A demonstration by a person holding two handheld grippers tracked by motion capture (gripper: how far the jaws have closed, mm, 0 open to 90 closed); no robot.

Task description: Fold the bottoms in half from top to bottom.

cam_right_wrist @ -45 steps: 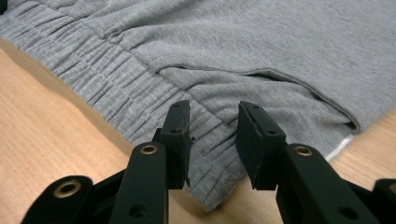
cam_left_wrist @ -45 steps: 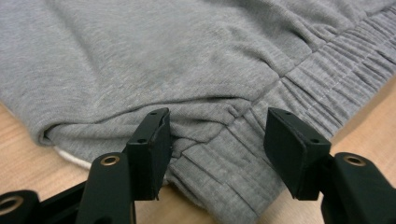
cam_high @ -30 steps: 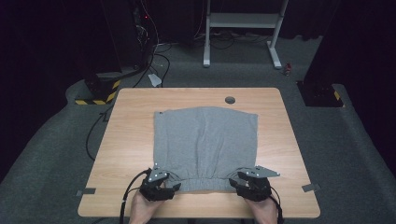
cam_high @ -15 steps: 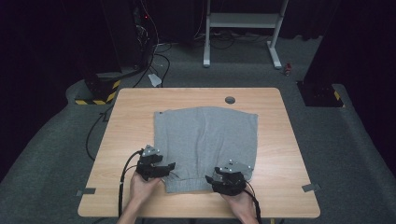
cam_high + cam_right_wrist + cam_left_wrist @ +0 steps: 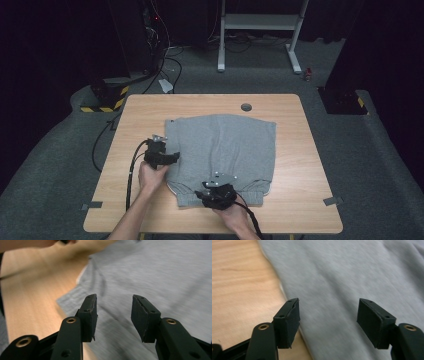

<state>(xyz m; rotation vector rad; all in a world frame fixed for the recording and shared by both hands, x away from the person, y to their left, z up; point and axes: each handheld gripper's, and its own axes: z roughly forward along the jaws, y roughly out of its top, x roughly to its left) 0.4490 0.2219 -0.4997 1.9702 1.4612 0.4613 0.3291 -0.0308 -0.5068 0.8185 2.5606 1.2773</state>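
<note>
Grey shorts [image 5: 220, 150] lie spread flat on the wooden bench [image 5: 300, 200], waistband toward me at the near edge, the rest reaching toward the far side. I hold my left hand-held gripper [image 5: 167, 159] at the garment's left edge, about halfway along it — in the left gripper view its jaws stand wide apart over that edge, one above bare wood, the other above the cloth, with nothing pinched between them. My right hand-held gripper [image 5: 214, 192] sits over the elastic waistband near its middle — its jaws have just been closing, yet the right gripper view shows a clear gap between them and only loose grey fabric lying beneath, not gripped.
</note>
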